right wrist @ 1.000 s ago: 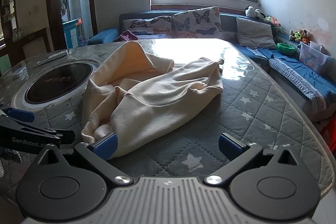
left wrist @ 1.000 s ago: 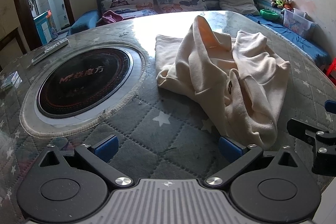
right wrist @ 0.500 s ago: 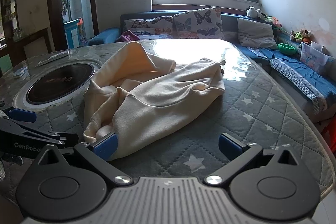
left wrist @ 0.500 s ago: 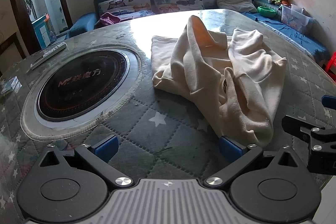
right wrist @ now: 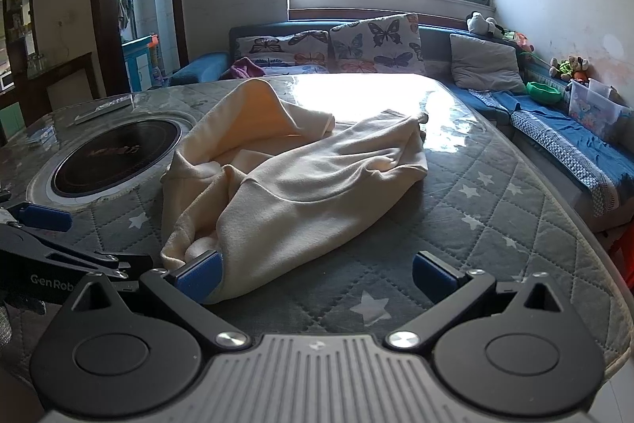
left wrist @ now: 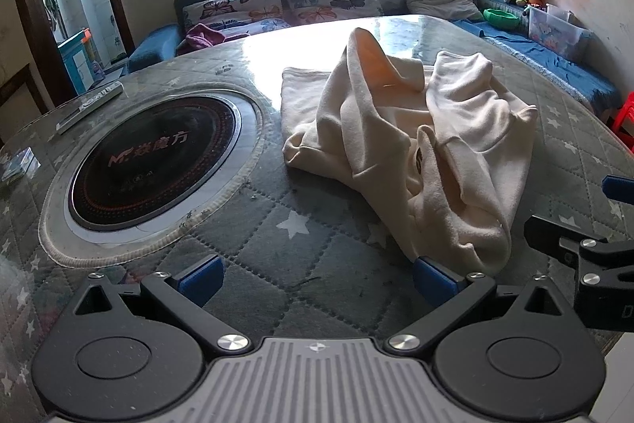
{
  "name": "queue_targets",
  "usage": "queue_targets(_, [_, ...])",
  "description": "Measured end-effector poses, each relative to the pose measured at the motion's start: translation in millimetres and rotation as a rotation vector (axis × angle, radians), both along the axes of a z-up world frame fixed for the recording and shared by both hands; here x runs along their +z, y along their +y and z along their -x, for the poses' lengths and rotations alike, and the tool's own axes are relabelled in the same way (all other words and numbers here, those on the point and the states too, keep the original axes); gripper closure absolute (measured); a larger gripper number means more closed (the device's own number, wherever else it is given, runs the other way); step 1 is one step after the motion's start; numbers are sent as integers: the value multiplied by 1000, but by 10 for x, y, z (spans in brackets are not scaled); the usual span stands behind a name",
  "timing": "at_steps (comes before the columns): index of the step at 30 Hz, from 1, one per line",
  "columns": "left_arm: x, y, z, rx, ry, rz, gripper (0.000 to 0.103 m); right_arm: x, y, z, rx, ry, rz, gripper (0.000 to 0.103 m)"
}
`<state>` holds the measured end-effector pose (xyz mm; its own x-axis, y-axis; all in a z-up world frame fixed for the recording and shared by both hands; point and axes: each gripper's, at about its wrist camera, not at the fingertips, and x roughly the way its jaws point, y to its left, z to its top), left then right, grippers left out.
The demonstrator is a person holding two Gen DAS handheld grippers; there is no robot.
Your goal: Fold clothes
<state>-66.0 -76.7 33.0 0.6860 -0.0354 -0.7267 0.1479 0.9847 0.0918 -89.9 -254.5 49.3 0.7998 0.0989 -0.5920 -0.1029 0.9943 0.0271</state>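
Note:
A cream sweatshirt [left wrist: 428, 133] lies crumpled in a heap on the grey quilted table [left wrist: 245, 236], one fold standing up like a peak. In the right wrist view the same cream sweatshirt [right wrist: 301, 181] stretches from the near left toward the far middle. My left gripper [left wrist: 317, 278] is open just short of the heap's near end, its right fingertip [left wrist: 432, 280] beside the cloth. My right gripper [right wrist: 317, 274] is open too, its left fingertip [right wrist: 200, 274] against the garment's near hem. Neither holds anything. Each gripper shows at the edge of the other's view.
A round black induction hob [left wrist: 154, 153] is set into the table on the left. A remote [left wrist: 89, 108] and a small packet [left wrist: 18, 163] lie near the far left edge. Behind the table runs a blue sofa [right wrist: 554, 129] with butterfly cushions [right wrist: 376, 44].
Both grippers have crept a little forward toward the sweatshirt; the heap looks slightly nearer in both views. The garment itself has not moved, and both grippers stay open.

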Motion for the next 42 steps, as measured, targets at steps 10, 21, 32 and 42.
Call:
queue_targets(10, [24,-13,-15,-7,1,2,0,-3,19,-30,7,4,2,0])
queue_targets(21, [56,-28,-78,-13,3,4,0,4,25,-88,11,8,-1,0])
queue_targets(32, [98,-26,-176,-22,0,5,0,11,23,-175,15,15,-4,0])
queue_targets(42, [106,-51,-310,-37,4,-3,0,19,-17,-293,12,20,-13,0])
